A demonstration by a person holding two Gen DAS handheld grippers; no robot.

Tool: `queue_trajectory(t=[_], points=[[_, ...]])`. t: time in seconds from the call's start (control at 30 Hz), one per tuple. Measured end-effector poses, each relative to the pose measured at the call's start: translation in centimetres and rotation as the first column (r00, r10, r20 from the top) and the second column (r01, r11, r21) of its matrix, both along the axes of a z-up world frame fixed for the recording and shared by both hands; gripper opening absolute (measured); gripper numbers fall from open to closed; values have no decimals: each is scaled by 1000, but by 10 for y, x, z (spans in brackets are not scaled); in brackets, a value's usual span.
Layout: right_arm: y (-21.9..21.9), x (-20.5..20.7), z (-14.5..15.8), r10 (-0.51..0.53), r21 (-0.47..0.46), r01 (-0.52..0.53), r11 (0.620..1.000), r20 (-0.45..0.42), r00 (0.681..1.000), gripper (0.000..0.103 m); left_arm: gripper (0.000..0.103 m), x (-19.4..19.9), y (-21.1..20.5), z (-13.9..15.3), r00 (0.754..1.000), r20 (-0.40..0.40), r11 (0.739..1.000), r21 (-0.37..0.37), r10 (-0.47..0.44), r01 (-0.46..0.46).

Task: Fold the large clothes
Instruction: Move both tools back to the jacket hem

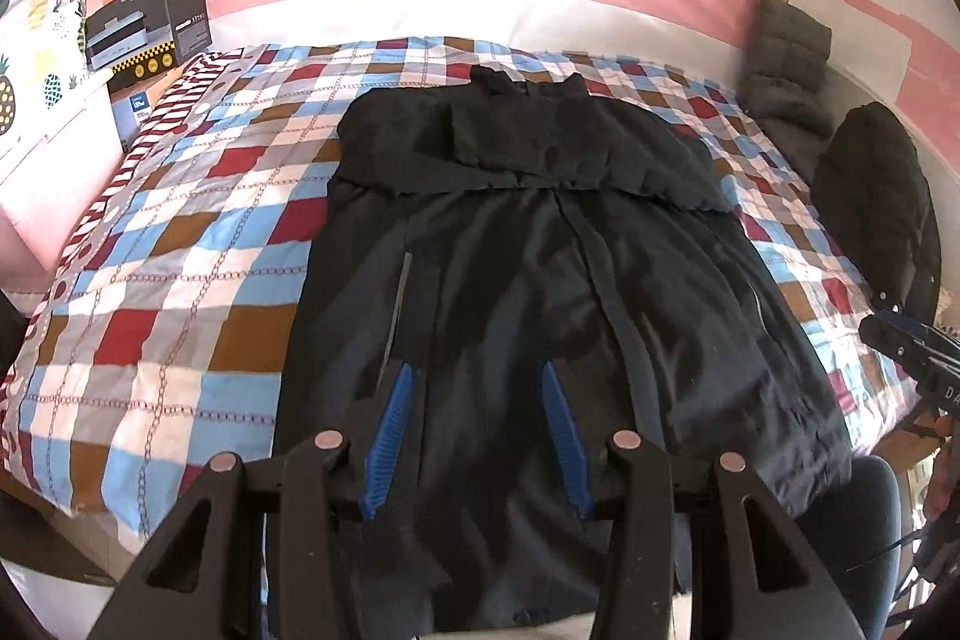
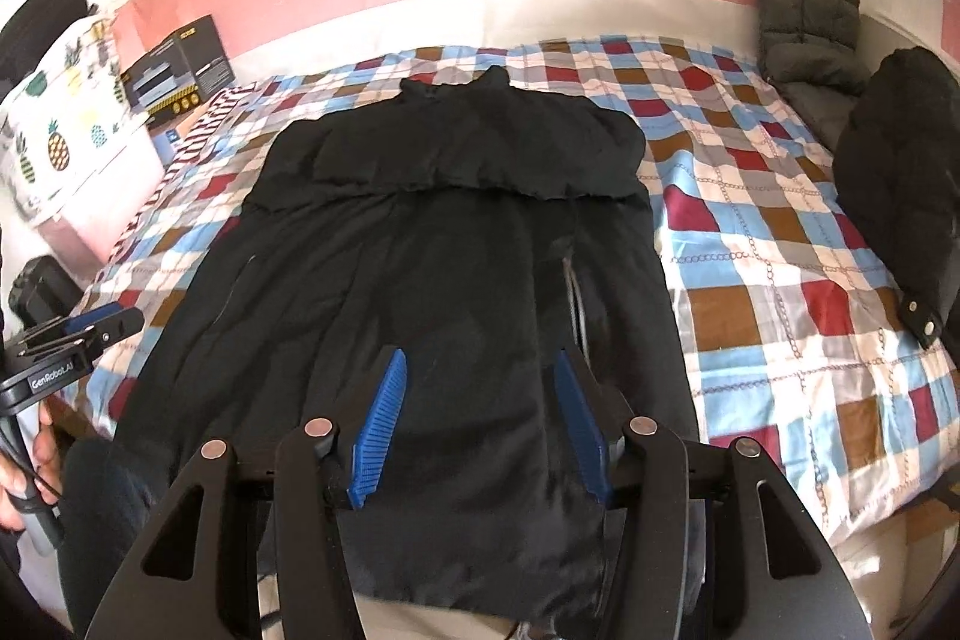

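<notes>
Black coat [image 1: 540, 232] flat on checked bed [image 1: 198, 244], both hand-held grippers [image 1: 477, 436] [image 2: 480, 424] released, person's hand [image 2: 30, 466] only in right view

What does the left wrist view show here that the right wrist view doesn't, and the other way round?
Only the left wrist view: the left gripper close up, jaws apart over the coat's hem, gripping nothing, with the right gripper at its right edge.

Only the right wrist view: the right gripper close up, jaws apart and empty, and a hand holding the left gripper's handle at the left edge.

Both: the black coat spread on the checked bedspread, a dark box far left, a grey cushion far right.
</notes>
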State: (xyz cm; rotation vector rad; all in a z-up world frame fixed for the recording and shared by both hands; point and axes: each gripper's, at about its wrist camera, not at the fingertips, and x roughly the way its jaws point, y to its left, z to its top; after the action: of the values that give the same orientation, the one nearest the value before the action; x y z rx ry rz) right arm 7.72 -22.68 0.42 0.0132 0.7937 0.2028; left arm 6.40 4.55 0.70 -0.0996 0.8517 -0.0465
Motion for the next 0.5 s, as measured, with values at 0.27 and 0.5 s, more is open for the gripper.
queue_trajectory(t=[0.27,0.5], points=[[7,-30,-9,24,-17,-24,1000,-11,1000,53,48,-24,-7,-1,1000,-8,1000,1,-14,14],[3,-41,-15,15,-19,-15,1000,-24,1000,53,48,-33,-9,-2,1000,-11,1000,8,-19,19]])
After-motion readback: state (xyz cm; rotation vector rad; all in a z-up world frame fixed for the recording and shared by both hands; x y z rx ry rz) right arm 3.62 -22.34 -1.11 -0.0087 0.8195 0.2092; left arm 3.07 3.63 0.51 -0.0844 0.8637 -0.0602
